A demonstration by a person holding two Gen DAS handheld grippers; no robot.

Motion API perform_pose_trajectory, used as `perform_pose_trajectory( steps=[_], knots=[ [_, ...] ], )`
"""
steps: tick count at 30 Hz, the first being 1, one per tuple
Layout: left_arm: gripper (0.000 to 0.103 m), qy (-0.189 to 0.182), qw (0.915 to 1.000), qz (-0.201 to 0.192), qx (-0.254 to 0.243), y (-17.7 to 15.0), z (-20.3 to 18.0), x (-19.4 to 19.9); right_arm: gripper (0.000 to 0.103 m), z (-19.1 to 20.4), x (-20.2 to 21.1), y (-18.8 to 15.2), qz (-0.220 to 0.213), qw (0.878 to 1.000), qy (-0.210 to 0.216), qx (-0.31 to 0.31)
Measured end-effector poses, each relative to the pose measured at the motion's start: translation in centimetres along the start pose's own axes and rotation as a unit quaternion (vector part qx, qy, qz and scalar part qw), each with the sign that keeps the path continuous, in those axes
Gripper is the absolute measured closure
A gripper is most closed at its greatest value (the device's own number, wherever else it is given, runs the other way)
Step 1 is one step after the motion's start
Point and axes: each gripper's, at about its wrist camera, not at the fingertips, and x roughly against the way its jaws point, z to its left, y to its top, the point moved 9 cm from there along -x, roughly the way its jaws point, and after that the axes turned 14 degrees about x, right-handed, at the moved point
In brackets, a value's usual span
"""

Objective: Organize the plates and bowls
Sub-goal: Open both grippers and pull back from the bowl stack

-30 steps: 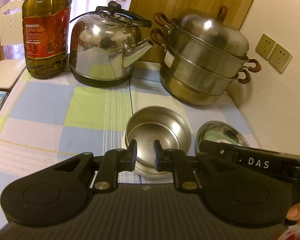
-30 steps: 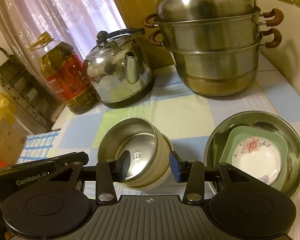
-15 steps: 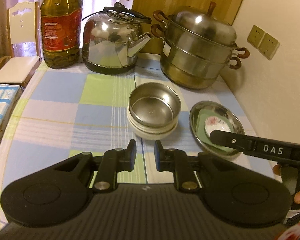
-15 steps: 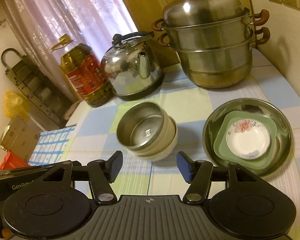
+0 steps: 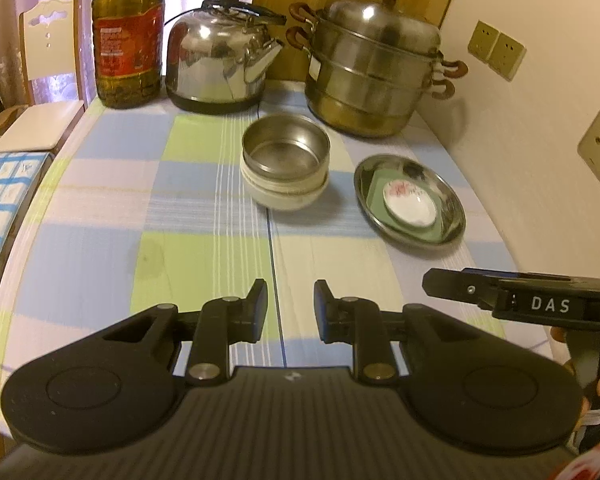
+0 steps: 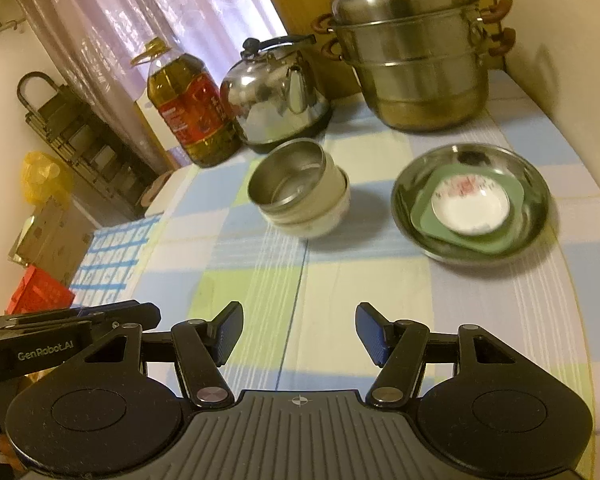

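A steel bowl (image 5: 286, 152) sits nested in a white ceramic bowl (image 5: 286, 194) at the table's middle; the stack also shows in the right wrist view (image 6: 300, 192). To its right a steel plate (image 5: 448, 208) holds a green square plate (image 5: 376, 196) with a small white floral dish (image 5: 410, 204) on top; the steel plate (image 6: 532, 184) shows in the right wrist view too. My left gripper (image 5: 290, 306) is open a little and empty, well short of the bowls. My right gripper (image 6: 299, 334) is open wide and empty, near the front edge.
At the back stand an oil bottle (image 5: 128, 40), a steel kettle (image 5: 220, 64) and a stacked steamer pot (image 5: 376, 68). A wall with sockets (image 5: 496, 52) borders the right side. A chair (image 5: 40, 80) and a blue patterned box (image 5: 0, 200) are on the left.
Both grippers have drawn back from the bowl stack toward the table's front edge. The right gripper's jaws have opened wider. The bowls and plates stay in place.
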Motion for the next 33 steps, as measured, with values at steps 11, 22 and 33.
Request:
perform_pose_trajectory(
  steps=[11,22,33],
  knots=[
    [0.081,0.004,0.9996,0.026,0.002,-4.9,-0.5,1.1,0.041,0.4,2.5,-4.6,0.027,1.0,-0.002,0.001],
    [0.081,0.017,0.9989,0.043,-0.005,-8.2,-0.9,1.6,0.041,0.3,3.5,-8.3,0.057,0.998,-0.017,0.004],
    [0.081,0.018,0.9984,0.054,-0.007,-10.4,-1.4,1.9,0.041,0.5,4.5,-10.9,0.078,0.997,-0.02,0.006]
  ],
)
